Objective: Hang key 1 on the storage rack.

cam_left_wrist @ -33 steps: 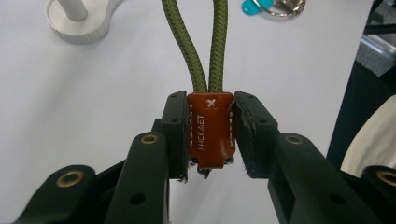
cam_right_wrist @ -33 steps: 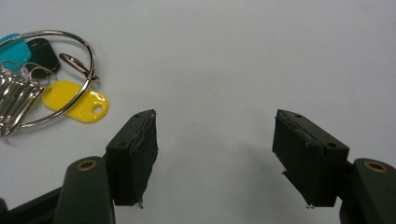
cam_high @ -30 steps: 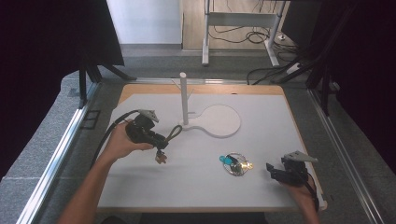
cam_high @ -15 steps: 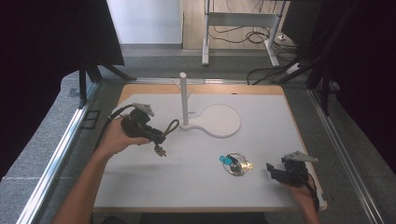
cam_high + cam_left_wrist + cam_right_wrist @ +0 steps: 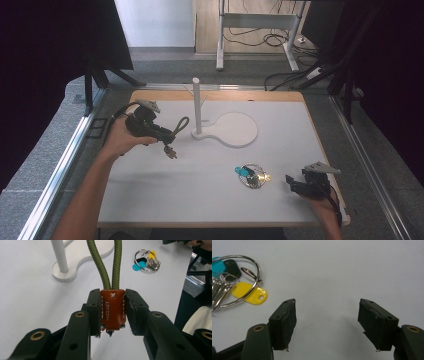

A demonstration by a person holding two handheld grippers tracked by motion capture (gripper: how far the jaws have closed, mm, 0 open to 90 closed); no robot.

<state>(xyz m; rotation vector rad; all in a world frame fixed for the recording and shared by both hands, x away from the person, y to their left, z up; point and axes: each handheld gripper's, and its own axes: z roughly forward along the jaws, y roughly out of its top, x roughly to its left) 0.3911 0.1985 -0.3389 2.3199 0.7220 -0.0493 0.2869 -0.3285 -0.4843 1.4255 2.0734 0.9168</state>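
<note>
L gripper (image 5: 159, 132) is clamped on the lanyard's leather tab (image 5: 113, 308), cord loop (image 5: 181, 125) pointing at the stand post (image 5: 197, 105), just beside it toward the board's far edge. R gripper (image 5: 327, 325) jaws apart.

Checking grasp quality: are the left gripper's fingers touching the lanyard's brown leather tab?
Touching. The left gripper view shows both fingers pressed against the sides of the leather tab, no gap.

Braided green cord (image 5: 106, 262), glossy stitched leather tab (image 5: 112, 308).
</note>
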